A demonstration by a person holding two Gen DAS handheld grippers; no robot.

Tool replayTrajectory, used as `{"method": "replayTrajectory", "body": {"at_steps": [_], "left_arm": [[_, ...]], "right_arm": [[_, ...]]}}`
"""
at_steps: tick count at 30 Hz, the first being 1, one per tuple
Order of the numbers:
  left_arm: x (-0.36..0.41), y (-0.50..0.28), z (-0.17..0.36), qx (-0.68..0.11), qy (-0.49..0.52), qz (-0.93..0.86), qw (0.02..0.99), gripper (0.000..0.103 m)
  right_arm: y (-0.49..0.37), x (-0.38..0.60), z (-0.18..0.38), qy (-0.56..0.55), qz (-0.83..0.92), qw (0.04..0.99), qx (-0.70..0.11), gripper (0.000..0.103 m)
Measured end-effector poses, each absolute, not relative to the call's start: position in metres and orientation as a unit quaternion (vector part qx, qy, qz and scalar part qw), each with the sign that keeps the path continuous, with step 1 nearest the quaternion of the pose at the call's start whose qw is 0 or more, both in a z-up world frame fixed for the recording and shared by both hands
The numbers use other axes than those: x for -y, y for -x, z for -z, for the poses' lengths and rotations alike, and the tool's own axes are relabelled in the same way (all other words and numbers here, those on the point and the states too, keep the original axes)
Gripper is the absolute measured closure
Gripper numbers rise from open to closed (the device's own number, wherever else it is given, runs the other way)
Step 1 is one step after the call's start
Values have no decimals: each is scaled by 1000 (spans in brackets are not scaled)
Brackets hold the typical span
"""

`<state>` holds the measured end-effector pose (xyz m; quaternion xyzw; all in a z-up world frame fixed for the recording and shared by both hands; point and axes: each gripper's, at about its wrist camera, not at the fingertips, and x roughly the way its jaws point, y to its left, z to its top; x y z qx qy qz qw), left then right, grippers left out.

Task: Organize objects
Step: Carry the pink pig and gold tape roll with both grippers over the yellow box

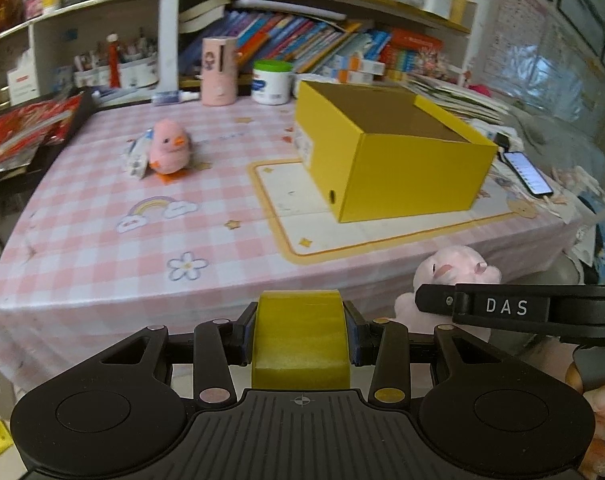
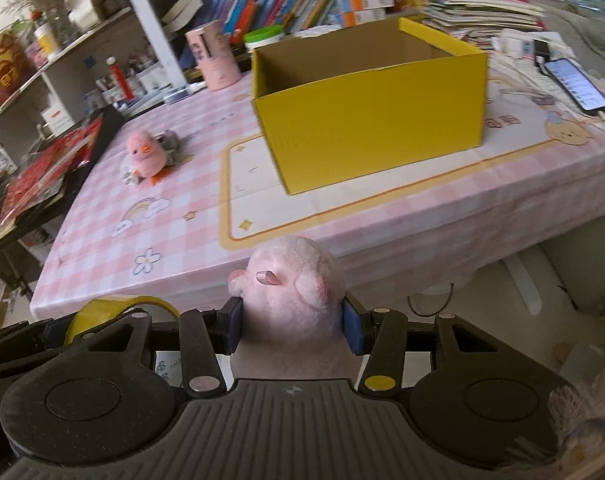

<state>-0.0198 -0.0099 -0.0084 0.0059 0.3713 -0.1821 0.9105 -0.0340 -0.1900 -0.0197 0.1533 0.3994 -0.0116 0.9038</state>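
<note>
The left gripper (image 1: 301, 334) is pinching a roll of yellow tape (image 1: 301, 338) between its jaws, and the right gripper (image 2: 293, 326) is squeezing a pink plush pig (image 2: 290, 300) between its blue pads (image 2: 352, 330). Both are hanging off the near edge of the desk (image 1: 102, 248), side by side and almost touching. The open yellow box (image 2: 366, 120) is sitting on the cream mat (image 2: 254, 208) well ahead, and it looks like the place both things are heading for.

Several risks are showing. The tape is being held by its flat sides, so it is liable to roll or pivot out if the grip slackens. The pig is soft and is bulging above the pads, so it may be squirming loose while travelling. With both grippers this close, they may be knocking into each other on the way in. The box is light cardboard, and clipping its near wall would be shoving it toward the phone (image 2: 578, 84) lying just beside it. A pink chick (image 1: 168, 146) is waiting farther left, with some small packets against it.
</note>
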Motion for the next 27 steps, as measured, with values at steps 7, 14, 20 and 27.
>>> {"method": "replayTrajectory", "body": {"at_steps": [7, 14, 20, 27], "left_arm": [[28, 13, 8, -370, -9, 205, 906, 63], [48, 6, 7, -368, -20, 223, 902, 63], [63, -3, 3, -364, -26, 228, 903, 63], [81, -19, -22, -318, -23, 237, 918, 63]], "right_arm": [[37, 205, 17, -153, 34, 903, -399, 57], [36, 226, 19, -165, 55, 899, -401, 57], [28, 240, 19, -168, 57, 899, -401, 57], [12, 261, 2, -166, 56, 911, -373, 57]]}}
